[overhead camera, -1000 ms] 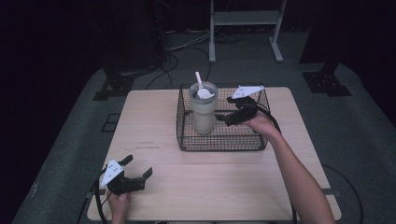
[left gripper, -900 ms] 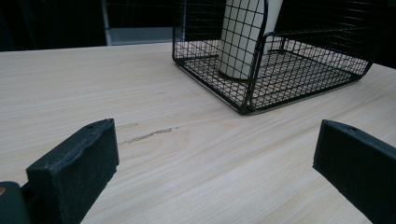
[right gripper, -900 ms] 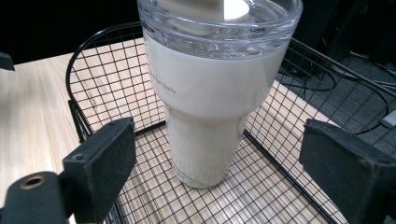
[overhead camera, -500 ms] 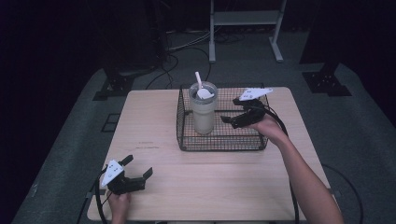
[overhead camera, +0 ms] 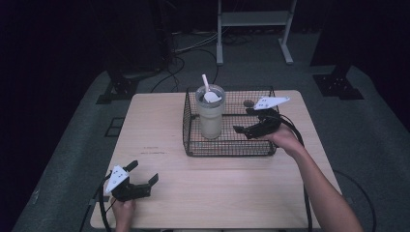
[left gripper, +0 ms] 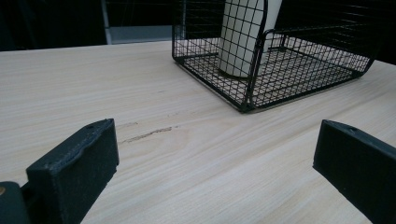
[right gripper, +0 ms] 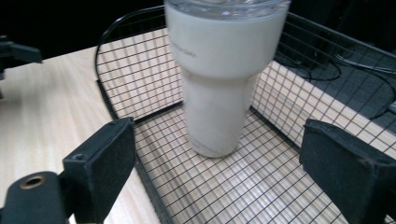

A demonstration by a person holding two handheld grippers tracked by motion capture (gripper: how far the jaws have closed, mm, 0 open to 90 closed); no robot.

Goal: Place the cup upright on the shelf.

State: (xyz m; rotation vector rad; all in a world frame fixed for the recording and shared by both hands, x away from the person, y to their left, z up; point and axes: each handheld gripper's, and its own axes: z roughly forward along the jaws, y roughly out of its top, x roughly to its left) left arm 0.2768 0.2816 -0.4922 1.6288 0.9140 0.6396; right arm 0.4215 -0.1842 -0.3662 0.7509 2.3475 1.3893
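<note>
Standing in one wire basket point(overhead camera: 227, 149), one white tumbler point(overhead camera: 211, 117); two grippers apart.

The high view looks forward and down on the whole worktop point(overhead camera: 159, 125) from the person's side. The left tool's camera sits low near the front edge, facing across the wood toward the wire basket point(left gripper: 261, 84). The right tool's camera looks from close by into that basket at the tumbler point(right gripper: 222, 79), perhaps from just outside its rim.
</note>
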